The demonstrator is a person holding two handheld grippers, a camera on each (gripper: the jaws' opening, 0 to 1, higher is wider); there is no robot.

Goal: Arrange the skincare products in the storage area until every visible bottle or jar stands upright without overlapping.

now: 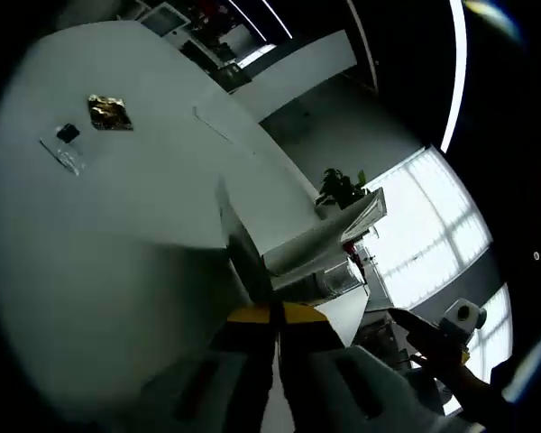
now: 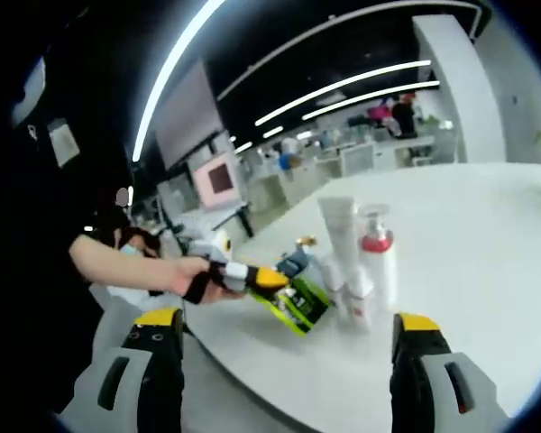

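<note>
White upright pump bottle point(image 2: 379, 262) and tubes cluster on the pale round desk point(image 2: 487, 271); the left gripper point(image 2: 269, 281) grasps a tilted green box point(image 2: 299, 305), which could topple them. The right gripper point(image 2: 288, 361) gapes, released.

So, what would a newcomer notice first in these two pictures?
In the right gripper view, a cluster of upright skincare bottles stands on the white table, and the left gripper grips a green box beside them. In the left gripper view, a gold wrapper lies on the table.
</note>
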